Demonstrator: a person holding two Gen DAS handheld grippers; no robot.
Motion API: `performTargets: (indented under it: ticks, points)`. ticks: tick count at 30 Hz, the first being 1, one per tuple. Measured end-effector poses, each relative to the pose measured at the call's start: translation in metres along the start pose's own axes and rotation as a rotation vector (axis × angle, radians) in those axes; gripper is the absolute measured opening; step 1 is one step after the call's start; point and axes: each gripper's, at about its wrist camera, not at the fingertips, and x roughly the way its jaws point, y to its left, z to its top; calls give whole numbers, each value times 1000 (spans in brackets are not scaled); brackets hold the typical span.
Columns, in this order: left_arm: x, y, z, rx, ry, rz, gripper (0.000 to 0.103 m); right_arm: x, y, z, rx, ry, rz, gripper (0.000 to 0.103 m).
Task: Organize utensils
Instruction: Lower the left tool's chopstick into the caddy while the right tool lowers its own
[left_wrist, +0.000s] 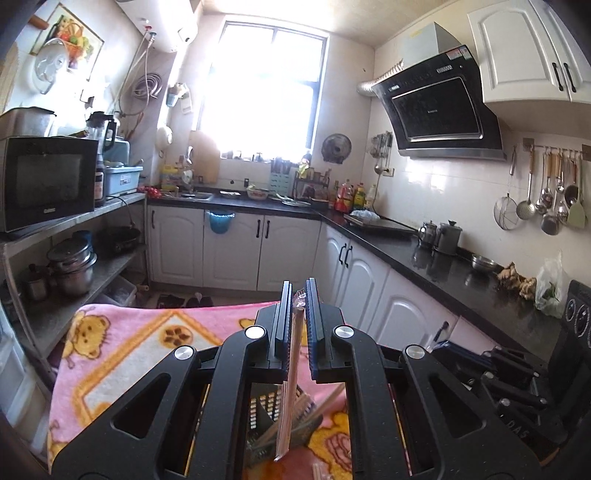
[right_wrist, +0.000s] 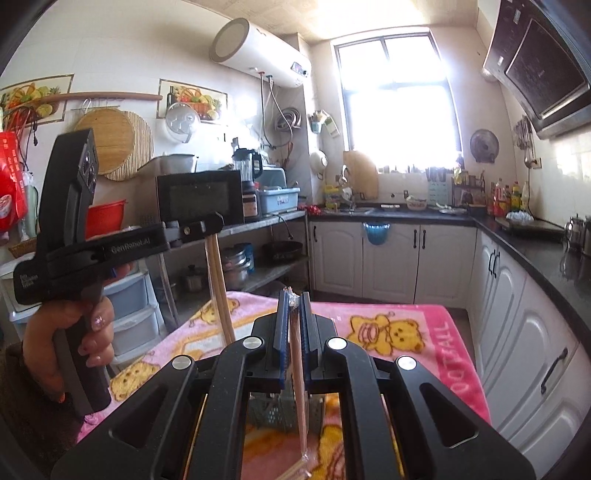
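Above the bench draped in a pink bear blanket (right_wrist: 399, 317), a wrapped pair of chopsticks is gripped in each set of tongs. Each pair is best kept upright and lowered tip-first into the grey slotted utensil holder (right_wrist: 280, 410) below. The left tongs (left_wrist: 296, 295) are clenched on pale chopsticks (left_wrist: 291, 373) in clear wrap; the right tongs (right_wrist: 293, 300) are clenched on a browner pair (right_wrist: 298, 384).

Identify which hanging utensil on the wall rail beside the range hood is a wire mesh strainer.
The leftmost one: the wire mesh strainer. Its round see-through basket sets it apart from the solid ladles and spatula beside it.
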Motion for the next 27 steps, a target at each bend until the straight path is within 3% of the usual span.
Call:
performTargets:
  ticks: [12, 27]
  points:
    - [5, 29, 6, -5, -46, 104, 4, 34, -6, 42, -19, -49, -20, 6]
    - [37, 69, -31, -64, 6, 145, 4, 98, -29, 22, 61, 11, -35, 6]
